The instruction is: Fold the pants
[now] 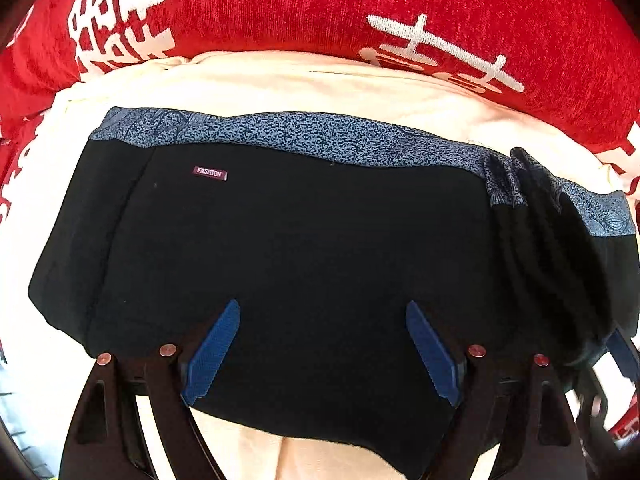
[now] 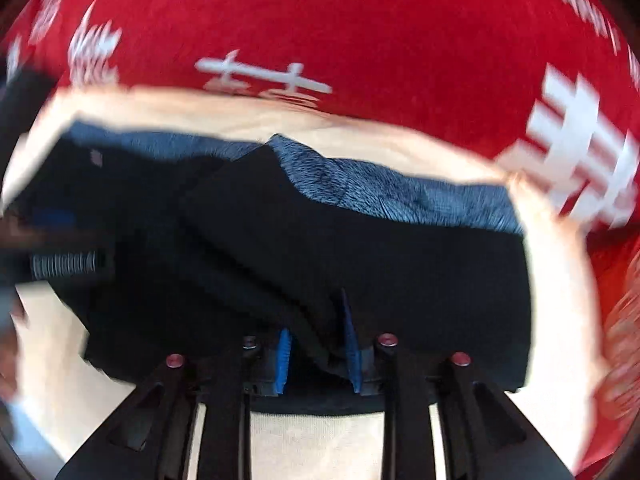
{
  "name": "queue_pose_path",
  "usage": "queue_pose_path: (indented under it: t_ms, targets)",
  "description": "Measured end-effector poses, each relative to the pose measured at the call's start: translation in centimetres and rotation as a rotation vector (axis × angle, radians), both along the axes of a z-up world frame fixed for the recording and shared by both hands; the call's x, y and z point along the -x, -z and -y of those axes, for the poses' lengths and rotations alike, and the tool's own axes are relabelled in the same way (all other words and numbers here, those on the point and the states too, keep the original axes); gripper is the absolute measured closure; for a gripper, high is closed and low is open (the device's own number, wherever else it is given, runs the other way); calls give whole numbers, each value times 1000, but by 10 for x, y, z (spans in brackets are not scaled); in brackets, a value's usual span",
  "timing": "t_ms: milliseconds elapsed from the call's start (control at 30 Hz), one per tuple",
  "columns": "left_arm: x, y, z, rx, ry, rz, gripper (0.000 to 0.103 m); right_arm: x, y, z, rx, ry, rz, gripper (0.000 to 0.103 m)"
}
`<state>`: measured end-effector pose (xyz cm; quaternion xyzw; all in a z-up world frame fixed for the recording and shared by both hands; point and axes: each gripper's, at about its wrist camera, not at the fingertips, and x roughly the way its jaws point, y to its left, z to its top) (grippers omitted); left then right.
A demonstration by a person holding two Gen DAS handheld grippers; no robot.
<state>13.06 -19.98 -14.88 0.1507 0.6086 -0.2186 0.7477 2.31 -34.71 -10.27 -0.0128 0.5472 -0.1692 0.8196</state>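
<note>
Black pants point(image 1: 304, 248), folded into a wide flat block, lying on a cream cloth point(image 1: 280, 80) spread over a red blanket point(image 1: 280, 4) printed with white characters. Along the far edge of the pants, a speckled blue-grey waistband point(image 1: 280, 136); near the far left corner of the black cloth, a small maroon label point(image 1: 211, 173) reading FASHION. At the right end, seen from the left wrist, gathered into several bunched layers, with the waistband pleated there. Near edge of the block just short of the near edge of the cream cloth.

Left tool point(image 1: 322, 350) held above the near middle of the pants, pointing steeply down, released: its 2 blue pads point(image 1: 212, 356) spread far apart with only flat black cloth showing behind the gap, nothing pinched. Cannot tell whether the tips touch the cloth.

Right tool point(image 2: 318, 354) over the near edge of the right half of the pants, its 2 blue pads point(image 2: 283, 360) much closer together. A raised ridge of black cloth running into the gap between them; hard to tell in the motion blur whether the pads press on that ridge, though a sliver of space shows beside the left pad. Right wrist view smeared throughout, with the waistband humped in the middle and, at the far left, a dark blurred shape with a blue patch, too unclear to name.
</note>
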Motion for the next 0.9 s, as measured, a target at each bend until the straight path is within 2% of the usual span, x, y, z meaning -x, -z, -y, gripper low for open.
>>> queue_pose_path:
  t_ms: [100,133,200,233,267,333,433,467,567,667,767,800,833,900]
  targets:
    - [-1,-13,-3,13,23,-4,17,10,-15,-27,59,-135,-13,65]
    - [-2,-17,5,24,30,-10,17,16,-23,-32,14,-178,3,65]
    - [0,-28,9,64,51,-40,17,24,-38,-26,-202,-192,37,64]
    - [1,-33,10,87,63,-61,17,29,-41,-16,-300,-155,46,64]
    - [2,-39,12,123,81,-98,17,36,-41,3,-427,-63,55,64]
    - [5,-45,21,184,114,-171,17,45,-37,38,-618,101,90,64]
    - [11,-44,37,239,143,-271,17,68,-13,103,-966,440,224,64]
    - [14,-41,43,246,156,-297,17,70,-5,115,-1034,508,248,64]
    - [12,-24,68,228,175,-343,17,75,19,133,-1176,626,285,64]
    - [19,-8,69,231,145,-406,17,79,42,136,-1251,728,296,64]
    - [23,-6,66,232,134,-382,18,83,60,142,-1317,810,346,64]
    - [27,-11,67,241,136,-378,22,84,66,143,-1356,839,375,79]
    - [31,-13,75,252,138,-379,25,83,69,145,-1363,852,373,97]
    - [36,-25,69,262,151,-345,25,78,62,146,-1363,812,370,98]
